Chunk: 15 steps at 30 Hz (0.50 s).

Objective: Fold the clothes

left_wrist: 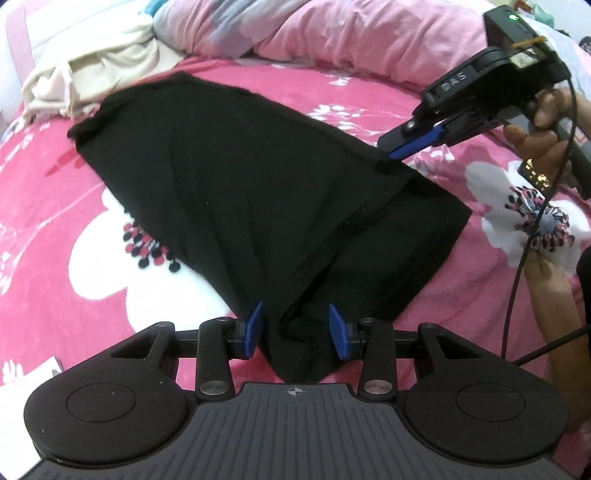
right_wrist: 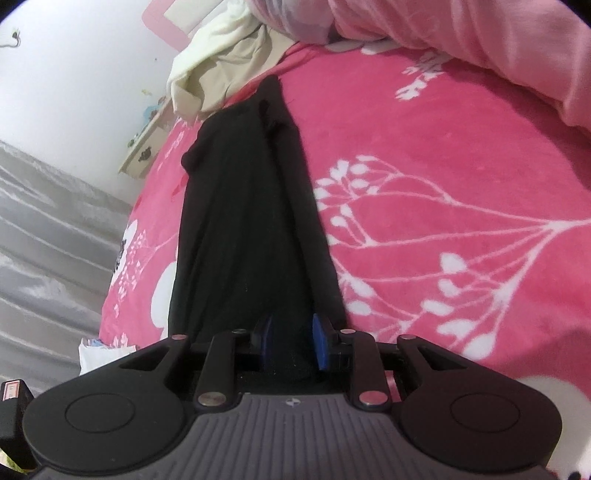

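Note:
A black garment (left_wrist: 236,177) lies spread on the pink floral bedspread (left_wrist: 55,221), with one side folded over and lifted. My left gripper (left_wrist: 297,326) has its blue pads apart, with the garment's near corner hanging between them. My right gripper (left_wrist: 395,152), held in a hand at the right, pinches the garment's right edge and lifts it. In the right wrist view the black garment (right_wrist: 240,229) runs away from the right gripper (right_wrist: 293,341), whose blue pads have cloth between them.
A cream garment (left_wrist: 81,77) lies crumpled at the far left of the bed. A pink duvet (left_wrist: 351,33) is bunched along the far side. In the right wrist view a grey floor (right_wrist: 44,240) and a small white bedside cabinet (right_wrist: 147,147) lie left of the bed.

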{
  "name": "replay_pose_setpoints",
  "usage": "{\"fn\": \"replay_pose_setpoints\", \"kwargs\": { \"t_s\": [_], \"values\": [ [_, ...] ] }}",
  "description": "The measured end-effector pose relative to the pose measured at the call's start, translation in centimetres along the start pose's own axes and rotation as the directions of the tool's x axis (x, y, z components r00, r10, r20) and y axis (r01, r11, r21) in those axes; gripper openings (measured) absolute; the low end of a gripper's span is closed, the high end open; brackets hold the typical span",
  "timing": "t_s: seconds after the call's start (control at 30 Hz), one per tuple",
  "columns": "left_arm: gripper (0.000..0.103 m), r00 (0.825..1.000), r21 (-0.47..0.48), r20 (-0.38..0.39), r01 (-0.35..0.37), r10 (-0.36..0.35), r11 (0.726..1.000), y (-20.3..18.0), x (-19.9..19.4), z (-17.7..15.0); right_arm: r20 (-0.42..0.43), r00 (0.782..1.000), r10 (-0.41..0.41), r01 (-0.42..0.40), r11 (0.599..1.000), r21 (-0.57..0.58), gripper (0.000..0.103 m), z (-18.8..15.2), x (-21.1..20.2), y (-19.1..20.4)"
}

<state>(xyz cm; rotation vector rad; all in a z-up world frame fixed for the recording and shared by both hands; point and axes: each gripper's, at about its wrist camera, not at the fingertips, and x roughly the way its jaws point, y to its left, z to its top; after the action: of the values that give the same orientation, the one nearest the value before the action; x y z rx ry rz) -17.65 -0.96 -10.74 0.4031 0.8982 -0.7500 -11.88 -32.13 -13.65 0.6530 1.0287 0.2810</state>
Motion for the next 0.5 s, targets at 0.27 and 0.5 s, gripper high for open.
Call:
{"fn": "replay_pose_setpoints", "kwargs": {
  "t_s": [0.27,0.5],
  "values": [
    [0.038,0.999,0.07,0.028,-0.022,0.02,0.997,-1.1,-0.1,-0.3,-0.054,0.998,-0.036,0.034,0.999,-0.039,0.025,0.3,1.4,0.1],
    [0.038,1.0,0.089,0.016,-0.022,0.02,0.996,-1.5,0.1,-0.6,-0.131,0.991,-0.041,0.027,0.994,-0.106,0.025,-1.5,1.3,0.6]
  ]
}}
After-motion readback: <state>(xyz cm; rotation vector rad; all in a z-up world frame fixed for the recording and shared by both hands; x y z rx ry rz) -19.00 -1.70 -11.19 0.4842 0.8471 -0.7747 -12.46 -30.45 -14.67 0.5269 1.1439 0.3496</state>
